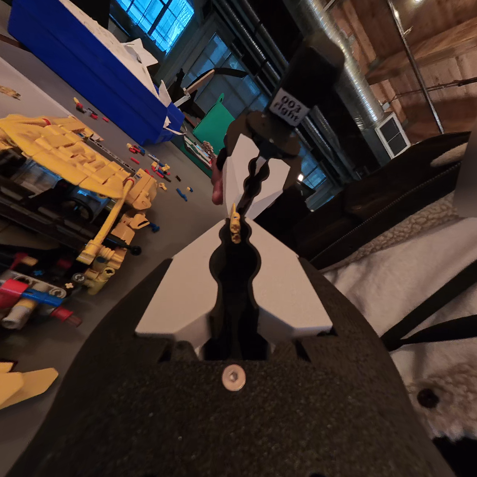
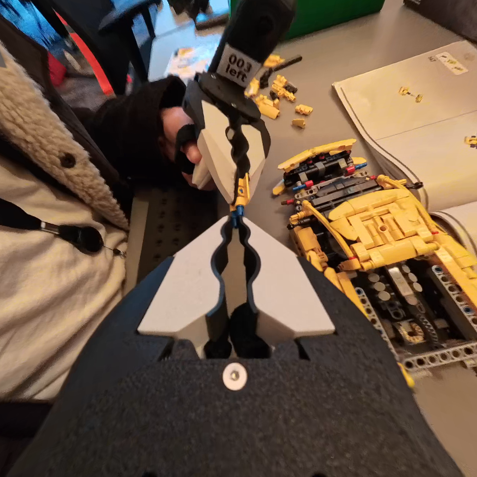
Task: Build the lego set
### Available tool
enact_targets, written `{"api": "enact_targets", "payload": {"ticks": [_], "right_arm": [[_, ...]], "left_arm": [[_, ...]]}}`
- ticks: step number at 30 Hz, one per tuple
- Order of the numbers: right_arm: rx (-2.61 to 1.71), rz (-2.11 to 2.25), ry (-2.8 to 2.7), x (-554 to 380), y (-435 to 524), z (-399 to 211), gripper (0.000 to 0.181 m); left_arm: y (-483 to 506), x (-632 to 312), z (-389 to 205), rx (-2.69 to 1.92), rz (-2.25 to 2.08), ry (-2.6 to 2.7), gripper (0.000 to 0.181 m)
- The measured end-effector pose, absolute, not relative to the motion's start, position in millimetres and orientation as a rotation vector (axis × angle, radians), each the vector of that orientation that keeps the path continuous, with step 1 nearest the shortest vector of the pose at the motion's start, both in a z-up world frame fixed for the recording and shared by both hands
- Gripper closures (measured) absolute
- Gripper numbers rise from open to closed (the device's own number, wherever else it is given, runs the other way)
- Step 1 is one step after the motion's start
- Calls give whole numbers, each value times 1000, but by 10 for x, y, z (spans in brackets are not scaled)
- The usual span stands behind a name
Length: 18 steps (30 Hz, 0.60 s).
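My left gripper (image 1: 235, 222) is shut on a small yellow connector piece (image 1: 235, 230) and holds it in the air. My right gripper (image 2: 235, 219) is shut on a short blue pin (image 2: 237, 214). The two grippers meet tip to tip. In the right wrist view the pin's end touches the bottom of the yellow piece (image 2: 242, 191) held by the left gripper (image 2: 238, 198). In the left wrist view the right gripper (image 1: 239, 208) comes in from above, and the pin is hidden. The partly built yellow car (image 2: 374, 232) lies on the grey table to the right and also shows in the left wrist view (image 1: 77, 160).
An open instruction booklet (image 2: 413, 103) lies beyond the car. Loose yellow pieces (image 2: 278, 98) and small red, blue and yellow parts (image 1: 154, 165) are scattered on the table. Blue bins (image 1: 90, 64) and a green box (image 1: 214, 126) stand at the back. A person's fleece jacket (image 2: 38, 232) is close by. The tips of both grippers are at nearly the same place.
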State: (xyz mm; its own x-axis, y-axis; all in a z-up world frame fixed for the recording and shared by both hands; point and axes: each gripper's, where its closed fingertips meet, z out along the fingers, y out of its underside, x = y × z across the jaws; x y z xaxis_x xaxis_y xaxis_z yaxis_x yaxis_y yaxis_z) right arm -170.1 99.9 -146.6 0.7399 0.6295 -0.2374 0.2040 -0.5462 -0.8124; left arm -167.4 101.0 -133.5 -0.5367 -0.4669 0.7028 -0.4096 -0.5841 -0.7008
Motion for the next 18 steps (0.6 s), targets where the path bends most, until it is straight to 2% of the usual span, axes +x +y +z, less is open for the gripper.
{"api": "enact_targets", "payload": {"ticks": [7, 12, 18], "right_arm": [[-2032, 677, -528, -1698, 1103, -1347, 177], [-2005, 681, -482, -1685, 1152, -1316, 164], [-1918, 870, -358, -1773, 1154, -1266, 168]], "left_arm": [[1125, -1676, -1236, -1492, -2433, 1274, 175], [1195, -1689, -1191, -1490, -2482, 1197, 175], [1213, -1710, -1155, -1473, -2521, 1166, 174]]}}
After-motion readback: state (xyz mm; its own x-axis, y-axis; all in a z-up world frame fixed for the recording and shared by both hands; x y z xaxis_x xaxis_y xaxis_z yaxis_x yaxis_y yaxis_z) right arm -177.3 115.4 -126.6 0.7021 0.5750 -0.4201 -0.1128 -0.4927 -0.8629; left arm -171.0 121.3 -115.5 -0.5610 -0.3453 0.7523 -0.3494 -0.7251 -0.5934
